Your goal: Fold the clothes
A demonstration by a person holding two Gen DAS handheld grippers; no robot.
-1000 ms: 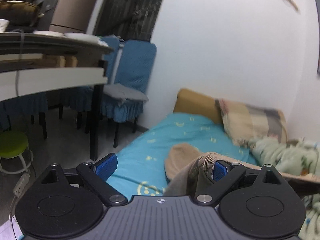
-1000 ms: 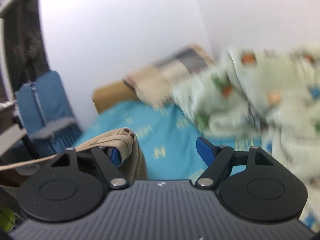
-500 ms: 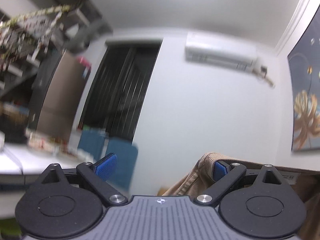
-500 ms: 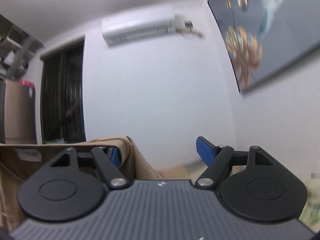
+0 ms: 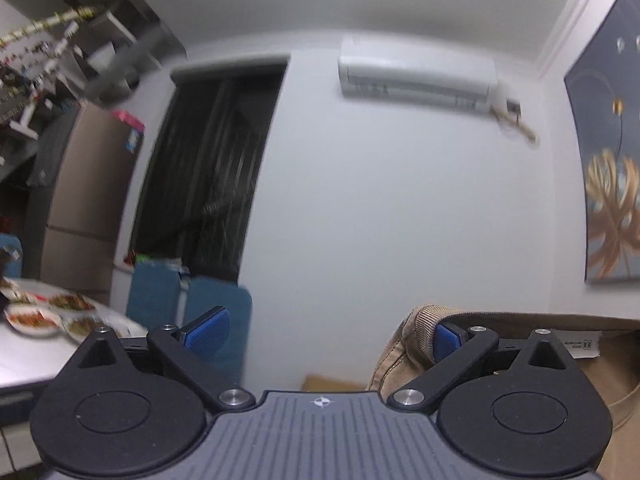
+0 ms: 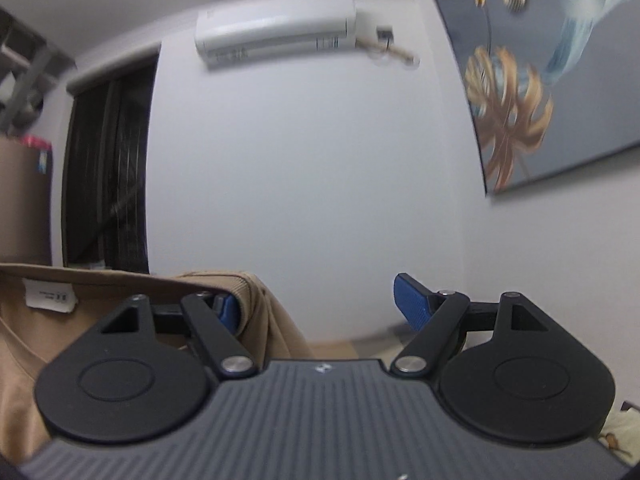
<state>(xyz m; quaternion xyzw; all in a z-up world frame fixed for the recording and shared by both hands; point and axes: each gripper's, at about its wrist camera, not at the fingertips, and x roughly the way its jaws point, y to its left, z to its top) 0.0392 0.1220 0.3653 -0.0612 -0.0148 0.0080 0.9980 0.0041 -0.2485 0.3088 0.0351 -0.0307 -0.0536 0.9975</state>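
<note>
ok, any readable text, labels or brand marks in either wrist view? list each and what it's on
None can be read as words.
White sewn-in neck label on the tan ribbed-collar garment: small dark print, too small to read.
White wall-mounted air conditioner: faint marks on its front, blurred.
Small round white emblem on the dark grey ribbed gripper body: a symbol, no letters.
Blue packet on the brown cabinet: blurred.

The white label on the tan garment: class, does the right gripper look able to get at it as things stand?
Probably not: the right gripper has the tan garment hooked over one finger, and the white label lies beyond it.
</note>
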